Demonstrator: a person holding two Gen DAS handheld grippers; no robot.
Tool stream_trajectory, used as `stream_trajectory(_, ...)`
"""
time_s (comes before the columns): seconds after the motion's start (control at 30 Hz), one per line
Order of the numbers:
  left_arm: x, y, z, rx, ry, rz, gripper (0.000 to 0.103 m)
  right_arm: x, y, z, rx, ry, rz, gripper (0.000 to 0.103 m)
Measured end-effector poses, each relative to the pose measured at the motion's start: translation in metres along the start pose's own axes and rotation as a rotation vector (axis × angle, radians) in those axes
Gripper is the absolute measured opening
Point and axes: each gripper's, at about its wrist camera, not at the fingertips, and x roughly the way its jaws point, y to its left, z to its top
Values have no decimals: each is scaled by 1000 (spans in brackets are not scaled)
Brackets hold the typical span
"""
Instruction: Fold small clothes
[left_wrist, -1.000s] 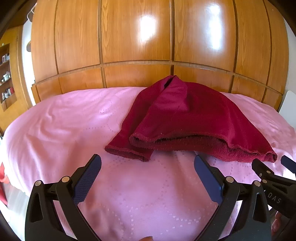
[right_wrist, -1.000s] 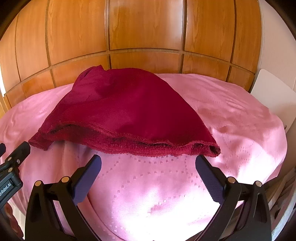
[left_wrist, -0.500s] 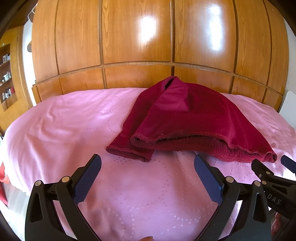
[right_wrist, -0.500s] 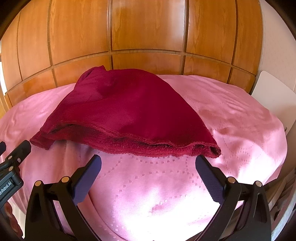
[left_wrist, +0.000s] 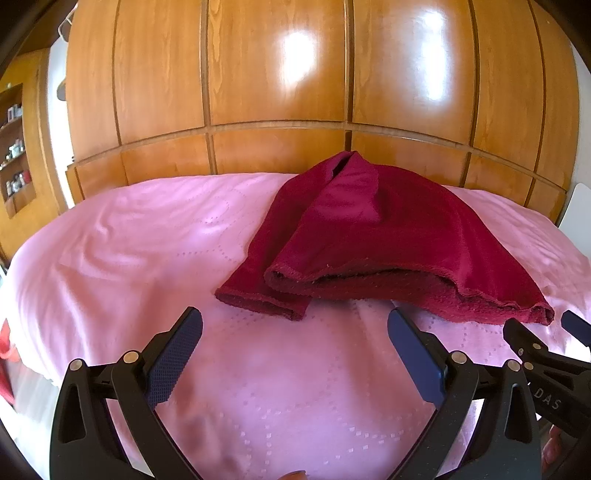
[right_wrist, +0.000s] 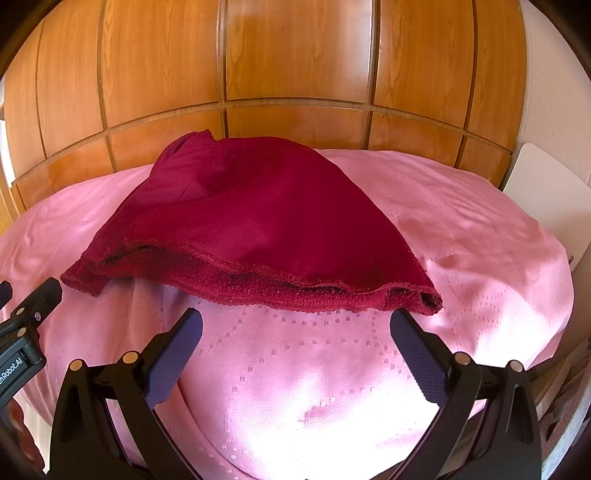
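A dark red garment (left_wrist: 388, 236) lies on the pink bed cover (left_wrist: 147, 240), folded over on itself with its hem edge toward me; it also shows in the right wrist view (right_wrist: 258, 229). My left gripper (left_wrist: 295, 325) is open and empty, just short of the garment's near left corner. My right gripper (right_wrist: 295, 325) is open and empty, its right fingertip close to the garment's near right corner (right_wrist: 424, 299). The right gripper shows at the right edge of the left wrist view (left_wrist: 535, 332), and the left gripper shows at the left edge of the right wrist view (right_wrist: 29, 306).
A wooden panelled wardrobe (left_wrist: 295, 92) stands behind the bed. A shelf with small items (left_wrist: 14, 147) is at the far left. A white board (right_wrist: 546, 188) stands at the bed's right side. The bed cover falls off at the near edge.
Both grippers have moved slightly forward toward the garment's near edge. Both stay open; the garment has not moved.
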Motion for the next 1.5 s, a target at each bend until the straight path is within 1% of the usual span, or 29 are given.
stream_trajectory(0.7, -3, 6, 0, -16, 19, -1, 99, -2, 3, -2, -12, -4, 3, 101)
stream_trajectory(1.5, -2, 8, 1, -21, 23, -1, 99, -2, 3, -2, -14, 1, 5, 101)
